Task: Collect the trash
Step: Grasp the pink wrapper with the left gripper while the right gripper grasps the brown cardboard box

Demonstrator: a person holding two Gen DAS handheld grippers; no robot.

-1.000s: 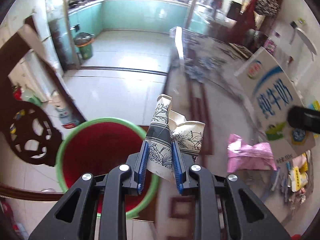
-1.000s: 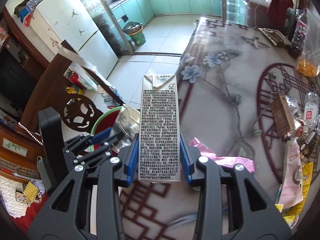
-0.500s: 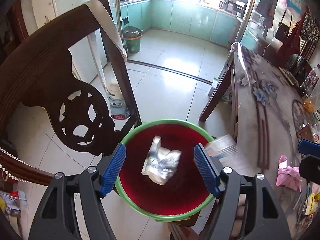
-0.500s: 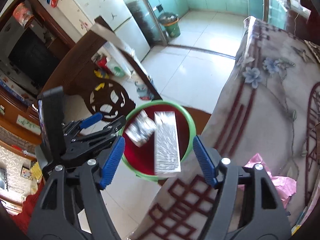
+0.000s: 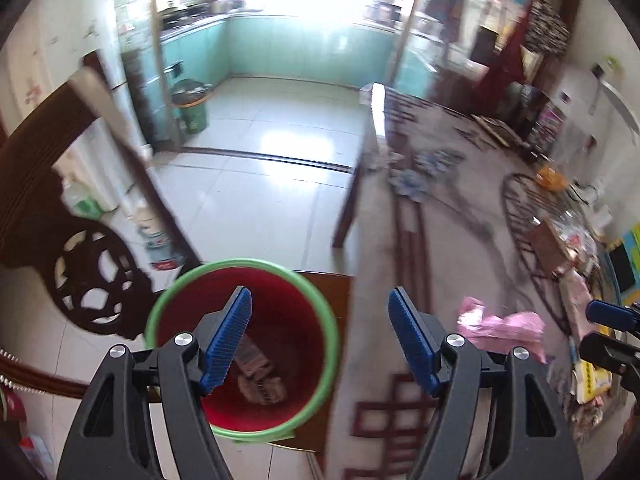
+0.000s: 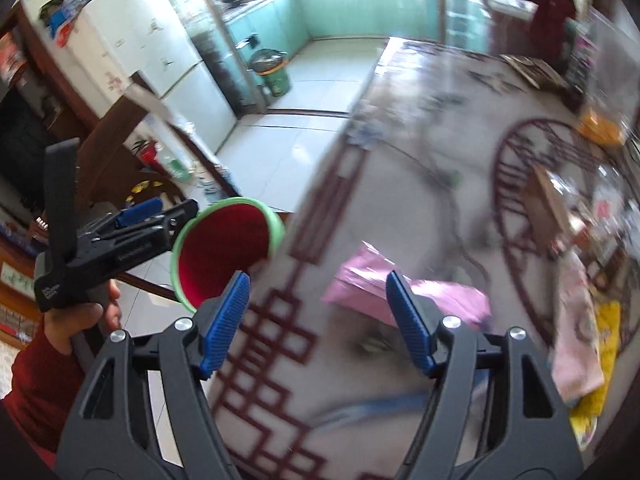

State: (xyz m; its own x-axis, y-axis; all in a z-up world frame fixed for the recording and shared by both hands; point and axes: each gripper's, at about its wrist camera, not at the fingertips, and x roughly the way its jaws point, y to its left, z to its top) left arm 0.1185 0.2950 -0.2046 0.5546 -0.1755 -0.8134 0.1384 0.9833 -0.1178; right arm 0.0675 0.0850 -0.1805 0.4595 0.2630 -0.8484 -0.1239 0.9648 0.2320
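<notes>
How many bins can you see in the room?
2. A red bin with a green rim stands beside the table; a green bin stands far back by the kitchen. Others may be hidden.

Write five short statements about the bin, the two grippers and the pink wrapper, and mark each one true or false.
1. The left gripper holds a crumpled cup. False: its jaws are open with nothing between them.
2. Trash lies inside the red bin. True.
3. The pink wrapper is in the bin. False: it lies on the table.
4. The right gripper is open and holds nothing. True.
5. The bin's rim is blue. False: it is green.
</notes>
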